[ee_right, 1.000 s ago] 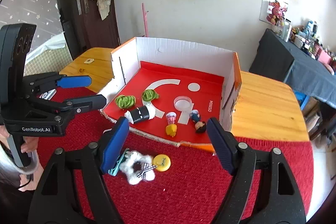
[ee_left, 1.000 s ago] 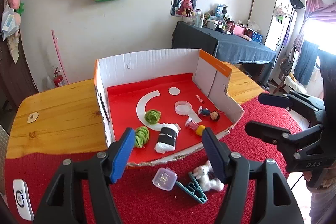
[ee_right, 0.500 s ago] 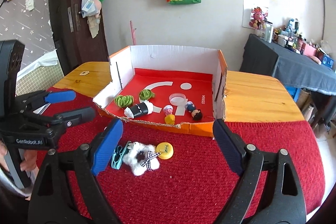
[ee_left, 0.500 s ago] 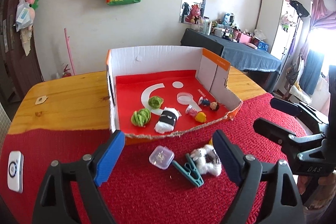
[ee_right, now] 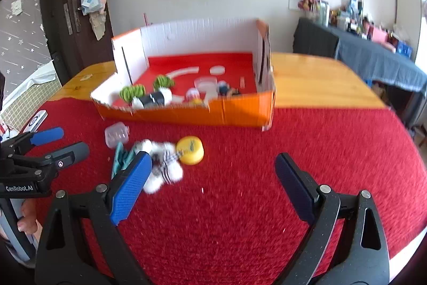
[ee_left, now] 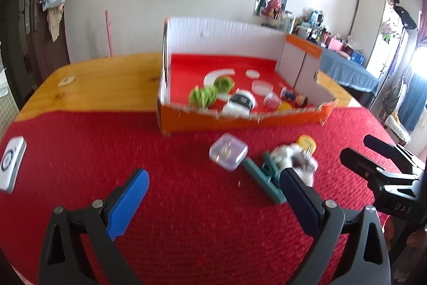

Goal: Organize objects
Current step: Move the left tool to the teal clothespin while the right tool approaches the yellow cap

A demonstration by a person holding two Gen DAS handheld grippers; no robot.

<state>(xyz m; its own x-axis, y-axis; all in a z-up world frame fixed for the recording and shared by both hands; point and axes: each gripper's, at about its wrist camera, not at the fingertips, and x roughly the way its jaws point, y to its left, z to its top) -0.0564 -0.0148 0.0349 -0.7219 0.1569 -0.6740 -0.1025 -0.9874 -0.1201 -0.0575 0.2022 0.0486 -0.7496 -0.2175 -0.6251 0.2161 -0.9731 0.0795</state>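
An open cardboard box (ee_left: 240, 122) (ee_right: 186, 114) with a red floor stands on the table. It holds two green balls (ee_left: 202, 96), a black-and-white roll (ee_left: 240, 103) and small figures. On the red cloth in front lie a clear plastic case (ee_left: 228, 154) (ee_right: 116, 135), a teal clip (ee_left: 264, 178) (ee_right: 121, 158), a white fluffy toy (ee_left: 296, 159) (ee_right: 162, 164) and a yellow disc (ee_left: 307, 143) (ee_right: 190, 150). My left gripper (ee_left: 213, 196) (ee_right: 57, 142) is open and empty, near the case. My right gripper (ee_right: 213, 183) (ee_left: 371, 151) is open and empty, right of the fluffy toy.
The red cloth (ee_right: 320, 151) covers the near half of a wooden table (ee_left: 101, 87). A white remote (ee_left: 10, 162) lies at the left edge of the cloth. A dark-covered table (ee_right: 373, 55) with clutter stands at the back right.
Both grippers have pulled back from the box and dropped lower toward the cloth. The box now looks farther away, and its inside is partly hidden behind the front wall.
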